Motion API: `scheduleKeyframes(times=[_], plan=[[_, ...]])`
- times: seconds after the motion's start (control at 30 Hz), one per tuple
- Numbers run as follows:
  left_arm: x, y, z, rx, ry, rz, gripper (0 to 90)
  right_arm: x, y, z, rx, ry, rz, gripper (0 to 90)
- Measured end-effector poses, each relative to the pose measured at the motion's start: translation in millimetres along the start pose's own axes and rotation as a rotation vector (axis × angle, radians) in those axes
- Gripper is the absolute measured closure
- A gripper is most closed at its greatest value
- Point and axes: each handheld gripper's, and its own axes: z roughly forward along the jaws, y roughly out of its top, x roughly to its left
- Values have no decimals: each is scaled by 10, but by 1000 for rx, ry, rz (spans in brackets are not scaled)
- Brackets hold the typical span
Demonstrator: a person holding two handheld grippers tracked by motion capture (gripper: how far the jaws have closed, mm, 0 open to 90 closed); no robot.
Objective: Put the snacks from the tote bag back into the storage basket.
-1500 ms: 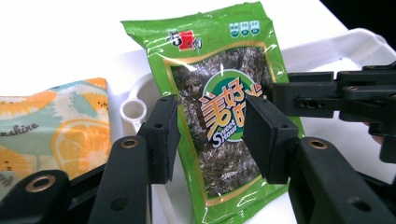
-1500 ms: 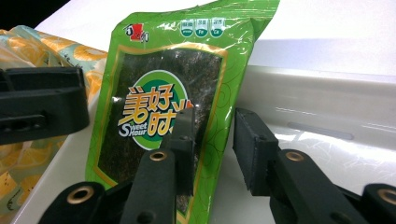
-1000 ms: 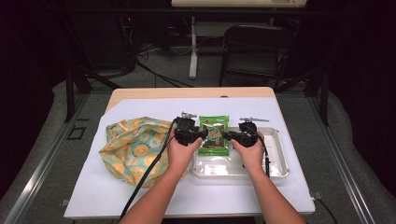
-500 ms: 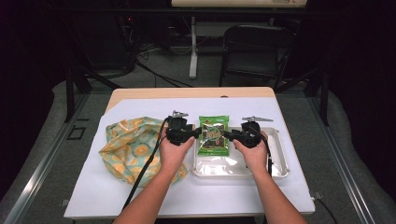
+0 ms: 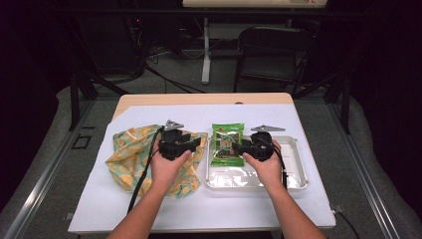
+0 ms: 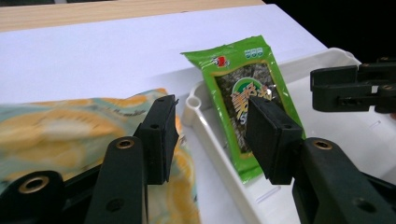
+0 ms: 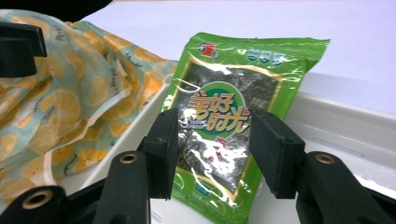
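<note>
Leftward off the seaweed snack packet [image 5: 227, 144] goes the left tongs [image 5: 198, 143], now spread over the lemon-print cloth [image 5: 130, 155], leaving the spread right tongs [image 5: 235, 148] at the packet's three o'clock edge, not yet pinching.

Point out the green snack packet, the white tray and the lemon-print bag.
green snack packet [image 7: 219, 116]: right gripper view, on the round label at its middle.
white tray [image 5: 298, 167]: high view, on the bare floor near its right wall.
lemon-print bag [image 5: 130, 149]: high view, on the fabric's left half.
</note>
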Motion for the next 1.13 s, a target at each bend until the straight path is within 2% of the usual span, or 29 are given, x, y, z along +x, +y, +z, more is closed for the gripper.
scheduleKeyframes(times=[0.17,0.3,0.57,0.7,0.9,1.0,1.13], plan=[[100,-82,-148,-15,11,-4,510,63,-8,-2,8,7,-21,521],[209,-177,-257,-18,36,6,500,130,-27,14,20,24,-36,521],[388,-380,-413,-11,58,5,487,287,-81,76,46,30,-103,514],[451,-464,-483,-9,66,7,479,307,-93,78,42,33,-115,511],[537,-573,-567,-24,66,-11,470,323,-116,100,50,40,-123,505],[584,-632,-596,-16,69,-6,470,322,-120,100,58,38,-125,501],[654,-652,-625,-21,71,-31,464,274,-119,89,50,32,-115,487]])
